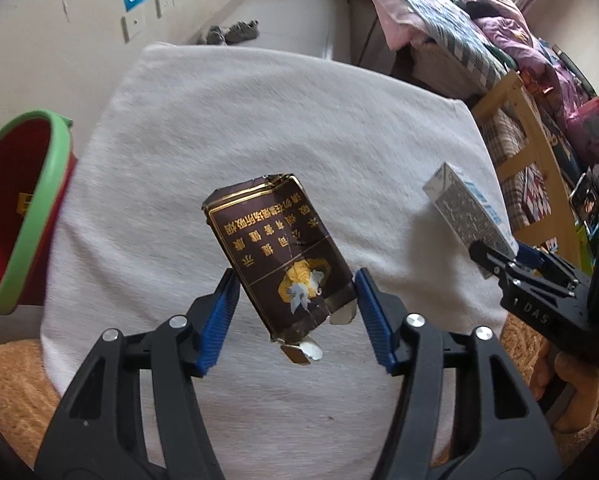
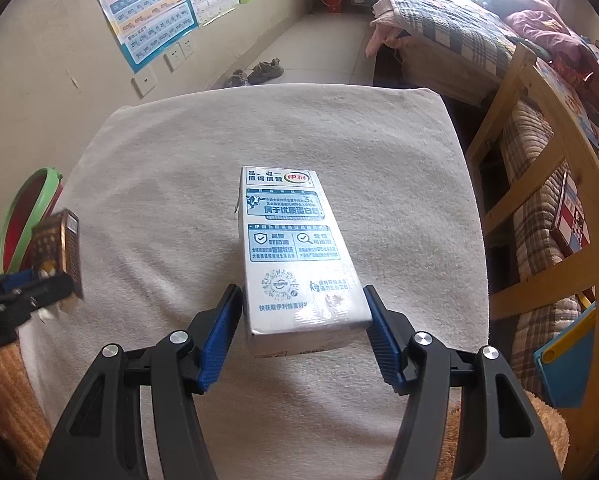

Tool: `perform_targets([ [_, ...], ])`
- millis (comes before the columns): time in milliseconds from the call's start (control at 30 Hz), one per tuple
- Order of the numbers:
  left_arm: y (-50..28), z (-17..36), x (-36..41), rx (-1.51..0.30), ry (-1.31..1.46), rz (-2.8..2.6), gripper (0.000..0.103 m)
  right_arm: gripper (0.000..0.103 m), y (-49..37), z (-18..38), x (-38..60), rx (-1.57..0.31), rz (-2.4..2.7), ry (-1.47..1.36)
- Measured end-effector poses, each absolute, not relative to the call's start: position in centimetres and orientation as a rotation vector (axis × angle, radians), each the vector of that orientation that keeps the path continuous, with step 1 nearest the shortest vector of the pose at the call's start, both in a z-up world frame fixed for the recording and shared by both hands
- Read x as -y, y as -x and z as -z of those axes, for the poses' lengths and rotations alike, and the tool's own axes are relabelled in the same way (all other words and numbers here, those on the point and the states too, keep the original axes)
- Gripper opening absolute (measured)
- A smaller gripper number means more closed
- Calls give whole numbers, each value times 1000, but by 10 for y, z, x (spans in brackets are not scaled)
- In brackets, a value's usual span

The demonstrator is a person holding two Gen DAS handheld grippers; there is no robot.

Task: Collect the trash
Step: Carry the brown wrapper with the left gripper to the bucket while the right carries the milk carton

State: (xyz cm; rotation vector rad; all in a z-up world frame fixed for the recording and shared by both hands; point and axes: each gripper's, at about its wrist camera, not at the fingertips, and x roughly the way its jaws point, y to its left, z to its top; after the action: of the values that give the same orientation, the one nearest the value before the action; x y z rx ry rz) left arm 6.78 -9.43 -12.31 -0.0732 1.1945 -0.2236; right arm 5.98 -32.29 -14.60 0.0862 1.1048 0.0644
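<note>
Centrally, crumpled brown cigarette pack [image 1: 287, 256] clamped between blue pads of left gripper [image 1: 295, 304], lifted clear of white towel [image 1: 259, 128], torn foil end toward 6 o'clock. Likewise, white milk carton [image 2: 295, 256] clamped in right gripper [image 2: 301, 320] above same towel, printed face up, long axis toward 12 o'clock. Red bin with green rim [image 1: 15, 208] at 9 o'clock beyond towel edge. Bed with checked quilt [image 2: 451, 24] at 2 o'clock.
</note>
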Motion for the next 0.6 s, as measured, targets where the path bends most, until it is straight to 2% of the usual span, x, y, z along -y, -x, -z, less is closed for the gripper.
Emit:
perform_targets([
  [600, -62, 96, 62, -1084, 62, 164, 57, 58, -51, 128, 264, -1085, -192, -14],
])
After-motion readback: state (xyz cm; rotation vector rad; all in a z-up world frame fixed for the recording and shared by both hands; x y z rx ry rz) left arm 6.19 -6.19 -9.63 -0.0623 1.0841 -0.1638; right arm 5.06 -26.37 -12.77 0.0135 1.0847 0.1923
